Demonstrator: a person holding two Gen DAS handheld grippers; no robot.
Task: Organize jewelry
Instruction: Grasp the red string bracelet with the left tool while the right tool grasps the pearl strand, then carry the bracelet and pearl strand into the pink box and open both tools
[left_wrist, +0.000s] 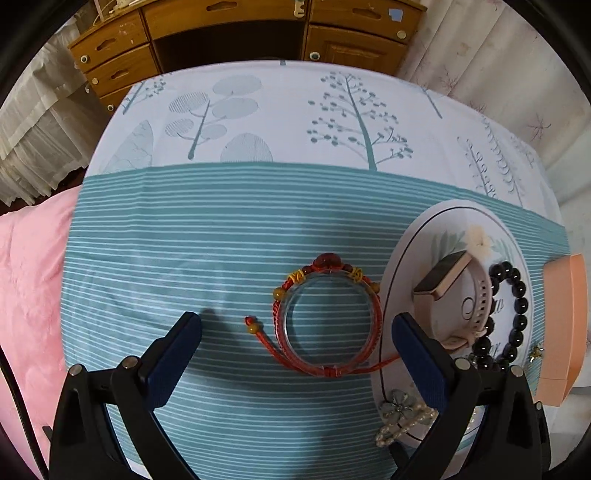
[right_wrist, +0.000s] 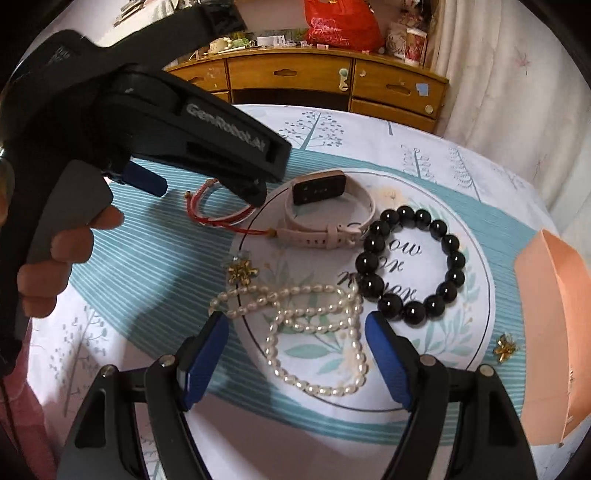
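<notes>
A red cord bracelet (left_wrist: 321, 263) lies around a clear bangle (left_wrist: 291, 295) on the striped cloth. My left gripper (left_wrist: 295, 319) hangs open just above them, with one finger on each side. To their right is a white printed plate (left_wrist: 406, 236) holding a pink watch (left_wrist: 443, 277), a black bead bracelet (left_wrist: 517, 288) and a pearl necklace (left_wrist: 397, 406). In the right wrist view my right gripper (right_wrist: 297, 321) is open over the pearl necklace (right_wrist: 314, 288), near the black bead bracelet (right_wrist: 391, 304). The watch (right_wrist: 319, 190) lies beyond them. The left gripper (right_wrist: 207, 188) hovers over the red bracelet (right_wrist: 218, 218).
An orange box (right_wrist: 554, 332) stands right of the plate (right_wrist: 484, 277). One gold flower earring (right_wrist: 242, 271) lies at the plate's left rim, another (right_wrist: 506, 349) by the box. A hand (right_wrist: 66, 251) holds the left gripper. A wooden desk (right_wrist: 295, 74) stands behind the table and pink bedding (left_wrist: 29, 277) lies left.
</notes>
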